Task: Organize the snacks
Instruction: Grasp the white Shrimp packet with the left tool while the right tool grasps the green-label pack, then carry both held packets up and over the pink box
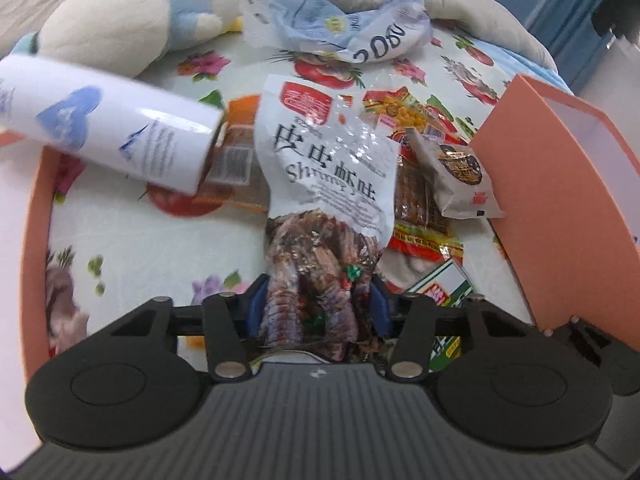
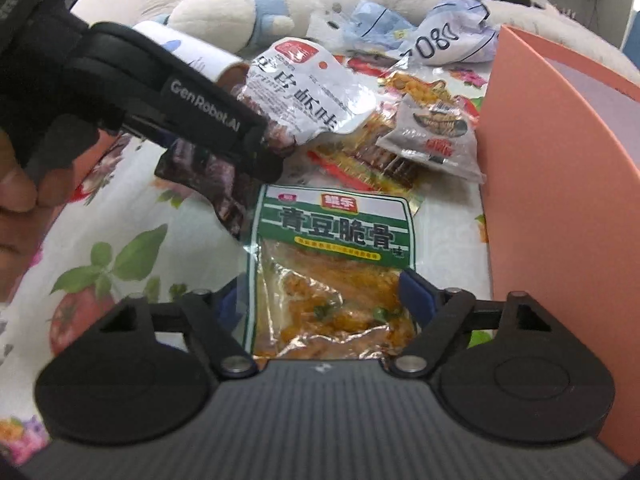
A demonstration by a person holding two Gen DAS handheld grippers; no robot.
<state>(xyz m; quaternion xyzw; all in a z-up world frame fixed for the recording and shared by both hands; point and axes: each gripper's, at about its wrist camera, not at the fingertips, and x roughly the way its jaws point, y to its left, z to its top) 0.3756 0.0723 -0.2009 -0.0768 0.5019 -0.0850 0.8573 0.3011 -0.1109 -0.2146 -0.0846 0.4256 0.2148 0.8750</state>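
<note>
A white shrimp snack packet (image 1: 324, 168) lies lengthwise on the floral cloth (image 1: 140, 248). Its dark lower end is bunched between the blue pads of my left gripper (image 1: 318, 306), which is shut on it. The right wrist view shows that gripper (image 2: 266, 148) from the side, with the shrimp packet (image 2: 304, 88) bent upward from its fingers. A green-labelled packet (image 2: 332, 232) of orange snack lies flat between the pads of my right gripper (image 2: 322, 298). The pads stand at its two side edges and the packet is not squeezed. Its corner (image 1: 444, 284) shows in the left wrist view.
An orange box wall (image 2: 552, 200) stands close on the right, another orange edge (image 1: 34, 220) on the left. Beyond lie a grey packet (image 2: 436, 132), a corn packet (image 1: 404, 114), a white tube (image 1: 112, 124), a plush toy (image 1: 120, 20) and a crumpled bag (image 1: 352, 28). A hand (image 2: 16, 188) holds the left gripper.
</note>
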